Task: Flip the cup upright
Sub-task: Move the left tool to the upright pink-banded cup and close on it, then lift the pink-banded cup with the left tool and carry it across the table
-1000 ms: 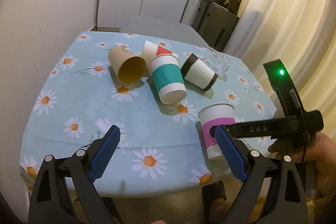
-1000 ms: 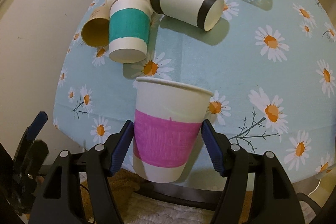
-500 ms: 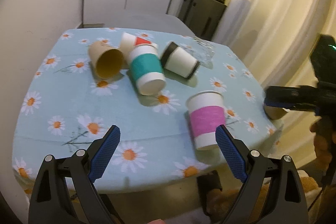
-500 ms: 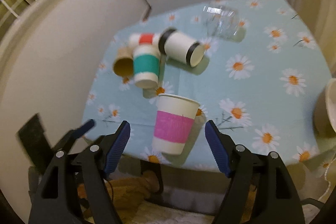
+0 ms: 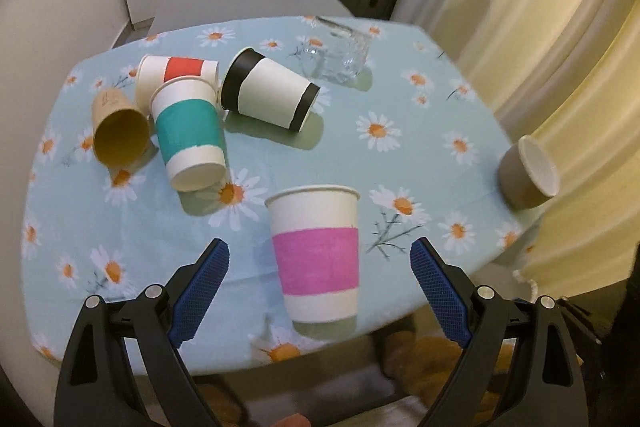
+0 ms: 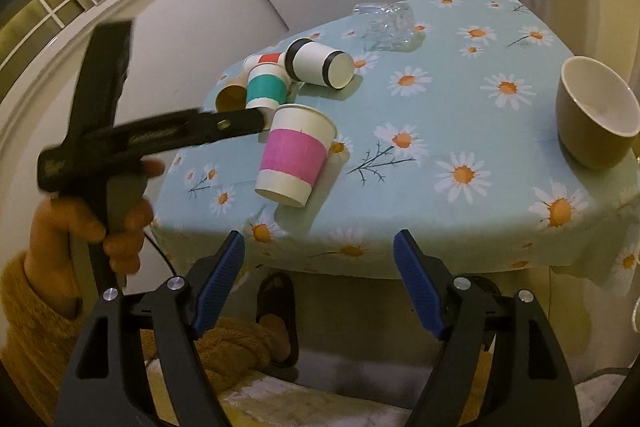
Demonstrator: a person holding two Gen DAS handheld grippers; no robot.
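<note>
A white paper cup with a pink band (image 5: pixel 318 253) stands upright near the table's front edge; it also shows in the right wrist view (image 6: pixel 294 157). My left gripper (image 5: pixel 320 291) is open, its fingers apart on either side of this cup and a little short of it. My right gripper (image 6: pixel 318 281) is open and empty, pulled back off the table below its front edge. The left gripper's body (image 6: pixel 160 137) shows in the right wrist view, held by a hand.
Behind lie a teal-banded cup (image 5: pixel 190 137), a brown cup (image 5: pixel 118 135), a red-banded cup (image 5: pixel 180 71) and a black-rimmed cup (image 5: pixel 272 95). A clear glass (image 5: pixel 338 57) lies at the back. A brown mug (image 6: pixel 596 117) stands at the right edge of the daisy tablecloth (image 5: pixel 400 155).
My right gripper let go of the pink-banded cup and drew back off the table. My left gripper swung right and now frames that cup.
</note>
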